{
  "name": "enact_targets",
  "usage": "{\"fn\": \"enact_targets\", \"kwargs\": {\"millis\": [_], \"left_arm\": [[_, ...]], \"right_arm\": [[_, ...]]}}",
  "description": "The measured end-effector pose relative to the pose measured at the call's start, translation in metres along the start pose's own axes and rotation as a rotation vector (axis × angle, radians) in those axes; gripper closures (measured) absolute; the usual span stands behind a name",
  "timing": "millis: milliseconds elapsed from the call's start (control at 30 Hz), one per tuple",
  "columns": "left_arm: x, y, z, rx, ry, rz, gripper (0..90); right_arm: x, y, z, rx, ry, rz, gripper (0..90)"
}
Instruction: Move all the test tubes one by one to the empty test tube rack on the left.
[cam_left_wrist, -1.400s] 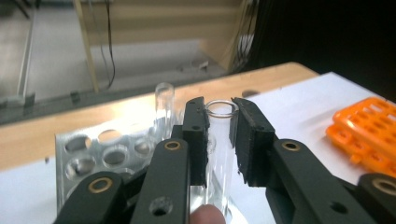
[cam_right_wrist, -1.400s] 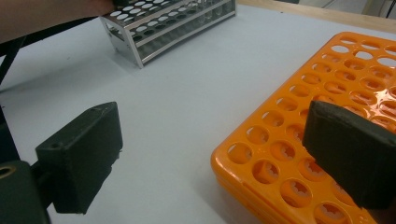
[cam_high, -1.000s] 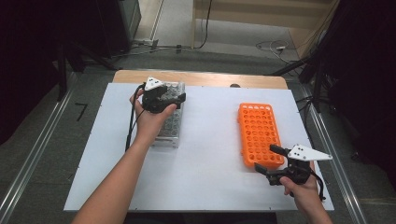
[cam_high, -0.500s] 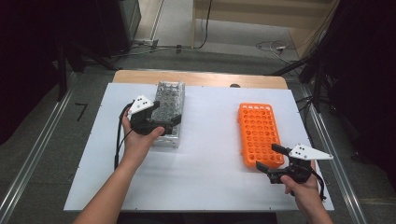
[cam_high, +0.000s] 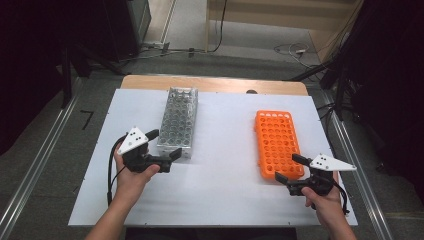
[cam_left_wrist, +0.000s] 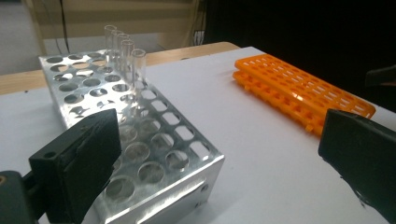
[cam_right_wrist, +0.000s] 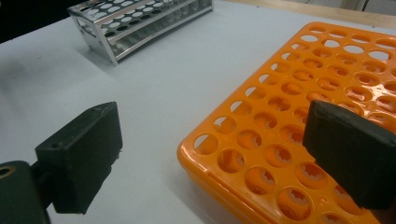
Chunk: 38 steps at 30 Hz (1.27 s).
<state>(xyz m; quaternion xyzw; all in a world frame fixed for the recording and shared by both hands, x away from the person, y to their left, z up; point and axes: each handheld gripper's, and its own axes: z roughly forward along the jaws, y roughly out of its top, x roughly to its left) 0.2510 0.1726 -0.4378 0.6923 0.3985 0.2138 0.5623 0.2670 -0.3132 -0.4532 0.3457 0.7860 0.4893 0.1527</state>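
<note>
Metal rack (cam_high: 177, 122): brushed aluminium, lying on the white tabletop (cam_high: 225, 200) left of centre; clear glass tubes (cam_left_wrist: 125, 49) are standing in a row at its far end.
Change: I am seeing the left gripper (cam_high: 165, 145) drawn back from over the rack to its near corner since a second ago; its jaws have just been opening and are now spread wide, nothing between them.
Meaning: I am judging the rack released and placed.
Right gripper (cam_high: 287, 170): spread, empty, sitting at the near edge of the orange rack (cam_high: 277, 142), unmoved.
Surface: white board over a wooden table (cam_high: 210, 84).
Room: dark surroundings, grey floor, floor rails, loose cables.
</note>
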Motion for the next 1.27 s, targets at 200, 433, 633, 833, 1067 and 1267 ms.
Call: {"fn": "enact_targets", "kwargs": {"millis": [200,433,633,833,1067,1267], "left_arm": [[-0.001,-0.013,-0.019,0.005,0.012,0.002,0.0],[0.002,-0.024,-0.041,-0.011,0.017,-0.007,0.0],[0.01,-0.034,-0.055,-0.002,0.005,-0.003,0.0],[0.019,-0.039,-0.063,-0.055,-0.007,-0.024,0.0],[0.022,-0.042,-0.063,-0.051,0.015,-0.028,0.0],[0.022,-0.043,-0.061,-0.04,0.018,-0.028,0.0]], "right_arm": [[-0.002,-0.002,0.001,0.007,-0.007,0.002,3.3],[-0.006,-0.005,0.0,0.005,-0.017,0.011,3.3],[-0.011,-0.008,0.0,0.006,-0.023,0.023,3.4],[-0.012,-0.011,-0.001,0.002,-0.029,0.016,3.3],[-0.013,-0.012,0.0,0.005,-0.026,0.02,3.3],[-0.013,-0.012,0.001,0.007,-0.021,0.018,3.3]]}}
